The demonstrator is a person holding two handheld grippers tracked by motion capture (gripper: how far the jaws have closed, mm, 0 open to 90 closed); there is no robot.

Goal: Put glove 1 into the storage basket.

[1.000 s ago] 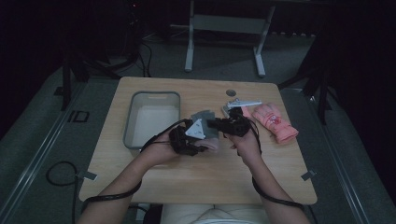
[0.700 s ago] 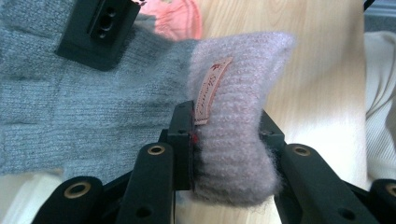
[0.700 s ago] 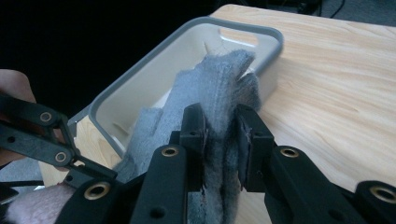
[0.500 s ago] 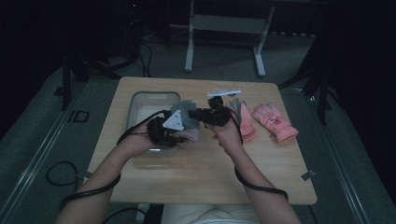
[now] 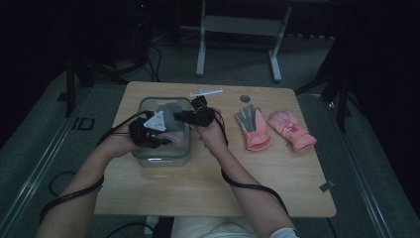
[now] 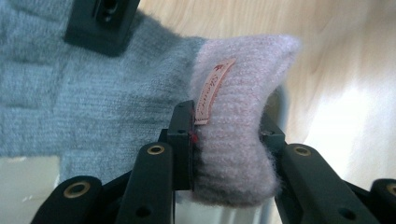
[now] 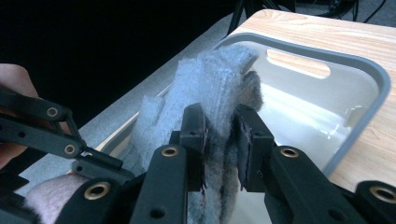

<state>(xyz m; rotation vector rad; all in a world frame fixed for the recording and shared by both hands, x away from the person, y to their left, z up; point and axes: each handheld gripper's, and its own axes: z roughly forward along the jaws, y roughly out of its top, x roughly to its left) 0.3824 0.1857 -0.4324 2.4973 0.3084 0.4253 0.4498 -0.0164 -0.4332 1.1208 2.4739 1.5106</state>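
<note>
Together, left tongs (image 6: 229,154) and right tongs (image 7: 220,135) clench a grey-pink glove (image 6: 93,107) above the bin (image 7: 369,93).

I see a fuzzy knitted glove (image 6: 140,98), its grey wool matt and its pink ribbed cuff (image 6: 238,116) carrying a small woven cloth label. My gripper (image 6: 229,144) jaws pinching it are matt black plastic with brass-coloured rivets. The bin (image 7: 355,93) is smooth, glossy pale plastic (grey-rimmed). The worktop (image 5: 208,183) is light wood grain, satin-smooth. Two pink gloves (image 5: 275,130) near its right edge look like padded cloth.
</note>
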